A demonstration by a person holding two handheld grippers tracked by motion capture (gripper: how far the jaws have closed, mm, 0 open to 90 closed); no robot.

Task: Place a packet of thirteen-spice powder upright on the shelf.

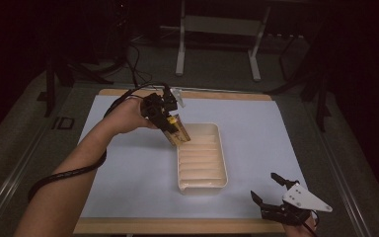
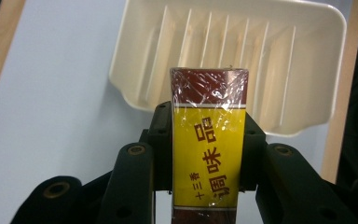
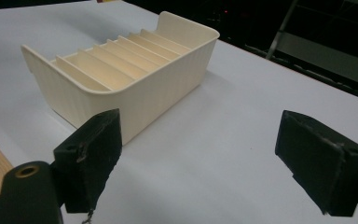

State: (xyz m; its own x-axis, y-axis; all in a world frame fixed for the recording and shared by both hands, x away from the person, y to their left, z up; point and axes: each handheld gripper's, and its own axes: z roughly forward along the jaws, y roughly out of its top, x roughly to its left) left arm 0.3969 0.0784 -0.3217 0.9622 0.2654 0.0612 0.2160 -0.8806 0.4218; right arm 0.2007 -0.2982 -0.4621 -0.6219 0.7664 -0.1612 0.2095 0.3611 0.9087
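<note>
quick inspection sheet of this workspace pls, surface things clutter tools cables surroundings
surface: pale sheet covering a wooden tabletop
job's things: cream slotted tray, slots empty; yellow and dark red wrapped box held tilted above its far left corner
clutter: nothing seen
tools: left tool shut on the box; right tool open, apart from the tray, near the table's front right corner
cables: black cable trailing under the left forearm
surroundings: dark room, metal stand behind the table

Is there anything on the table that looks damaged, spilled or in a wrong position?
Nothing stands out. The cream tray sits flat on the white sheet with its slots empty. The left gripper holds the yellow packet above it, its wrap intact. The right gripper is open.
</note>
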